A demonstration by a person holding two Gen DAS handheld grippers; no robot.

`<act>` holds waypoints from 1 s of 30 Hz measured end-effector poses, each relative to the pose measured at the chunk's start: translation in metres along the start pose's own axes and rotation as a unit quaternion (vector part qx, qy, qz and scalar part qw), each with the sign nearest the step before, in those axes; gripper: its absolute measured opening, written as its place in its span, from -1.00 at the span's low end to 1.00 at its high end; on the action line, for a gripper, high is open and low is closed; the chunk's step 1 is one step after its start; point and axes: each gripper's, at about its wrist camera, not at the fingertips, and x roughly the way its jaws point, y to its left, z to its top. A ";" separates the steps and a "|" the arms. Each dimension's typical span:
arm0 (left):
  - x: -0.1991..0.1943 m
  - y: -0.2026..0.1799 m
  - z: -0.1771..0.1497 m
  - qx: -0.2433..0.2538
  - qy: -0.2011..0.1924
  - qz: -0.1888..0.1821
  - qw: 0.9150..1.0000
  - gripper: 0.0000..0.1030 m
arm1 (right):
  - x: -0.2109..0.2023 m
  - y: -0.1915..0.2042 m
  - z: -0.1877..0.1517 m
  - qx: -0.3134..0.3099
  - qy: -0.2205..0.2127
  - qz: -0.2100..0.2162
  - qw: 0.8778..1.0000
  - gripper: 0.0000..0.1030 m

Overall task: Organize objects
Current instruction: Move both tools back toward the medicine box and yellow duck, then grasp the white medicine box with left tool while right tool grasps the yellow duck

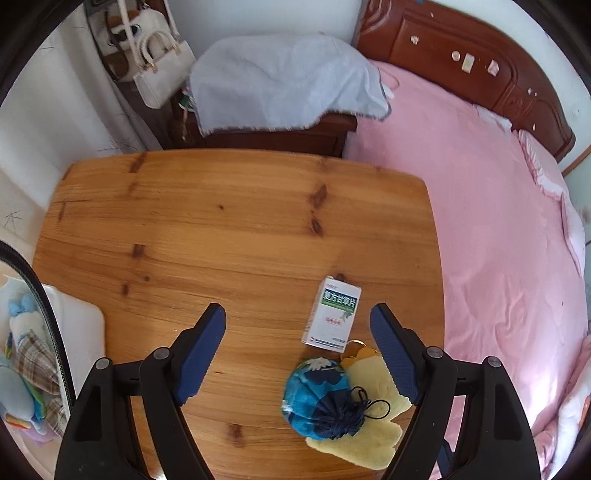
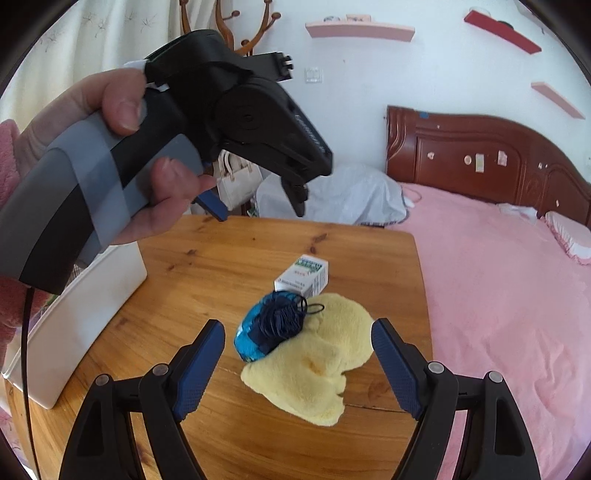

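Beyond the desk (image 1: 221, 221) stands a nightstand (image 1: 295, 136) draped with a grey cloth (image 1: 284, 81), a white handbag (image 1: 162, 74) hanging left of it, a pink bed (image 1: 480, 221) with a carved headboard (image 1: 480, 48) to its right, wall shelves (image 2: 362, 27) above.

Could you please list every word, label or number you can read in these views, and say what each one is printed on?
"复方甘草片": green band on the white medicine box lying on the wooden table.
Smaller print on the box, including a red patch and the bottom line: too small to read.
Embossed lettering on the left gripper's black body: too blurred to read.
Stickers on the headboard: no legible text.
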 end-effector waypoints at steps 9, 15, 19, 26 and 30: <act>0.040 -0.019 0.000 0.029 0.055 0.014 0.998 0.61 | 0.019 -0.003 -0.019 -0.009 0.045 0.004 0.999 0.60; 0.053 -0.025 -0.003 0.046 0.074 0.027 0.996 0.61 | 0.027 -0.005 -0.022 0.000 0.062 0.009 0.998 0.60; 0.062 -0.026 -0.005 0.045 0.085 0.032 0.995 0.60 | 0.033 -0.004 -0.024 0.002 0.077 0.019 0.997 0.60; 0.069 -0.028 -0.008 0.053 0.099 0.039 0.993 0.44 | 0.035 -0.003 -0.025 -0.023 0.092 0.023 0.995 0.60; 0.073 -0.028 -0.007 0.061 0.109 0.045 0.991 0.20 | 0.036 -0.004 -0.027 -0.017 0.098 0.030 0.995 0.60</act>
